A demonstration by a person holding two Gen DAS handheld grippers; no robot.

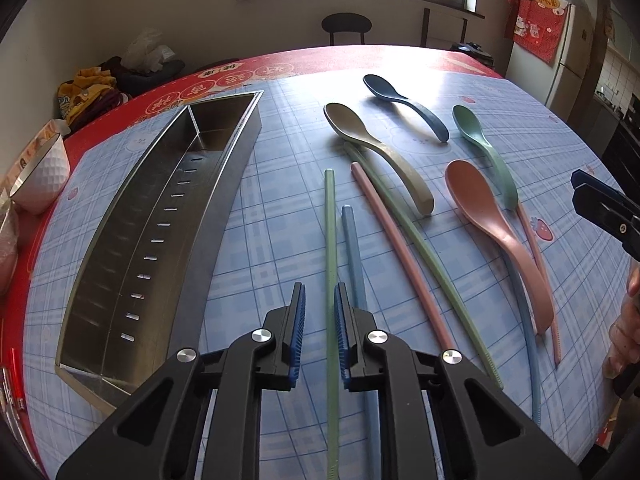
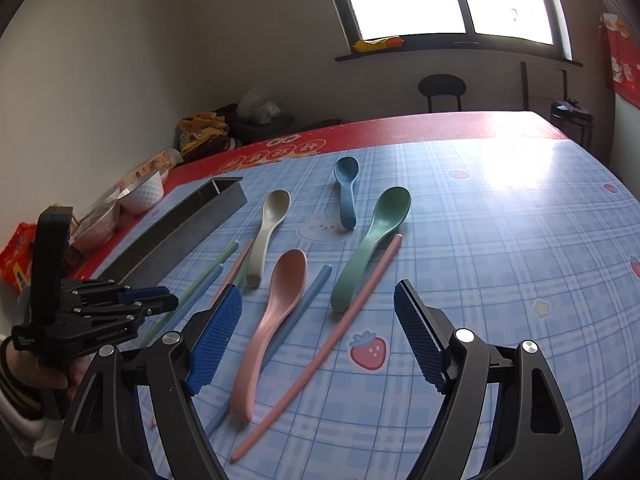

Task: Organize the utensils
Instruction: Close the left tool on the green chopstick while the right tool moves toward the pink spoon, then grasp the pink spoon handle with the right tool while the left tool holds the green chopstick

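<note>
Tongs on the left (image 1: 320, 320) stand nearly pressed together, their blue pads straddling a green chopstick (image 1: 329, 240) that runs up between them. A sliver of gap shows each side, so a firm pinch cannot be confirmed; the narrow set suits so thin a rod. A blue chopstick (image 1: 354, 248) lies just beside it.

Right tongs (image 2: 318, 312) are spread wide and hold nothing. They hang over the pink spoon (image 2: 276, 312), whose handle points toward them, with a second blue chopstick (image 2: 308, 296) and a pink chopstick (image 2: 344, 320) alongside; the wide gape fits the broad handle.

Farther out on the tabletop (image 1: 280, 208) lie a beige spoon (image 1: 372, 148), a green spoon (image 1: 484, 148) and a dark blue spoon (image 1: 404, 100), all loose and unsorted.

To the left, well apart from the spoons, sits the steel tray (image 1: 236, 184), empty. Its divider and slotted floor mark it as the likely destination.
</note>
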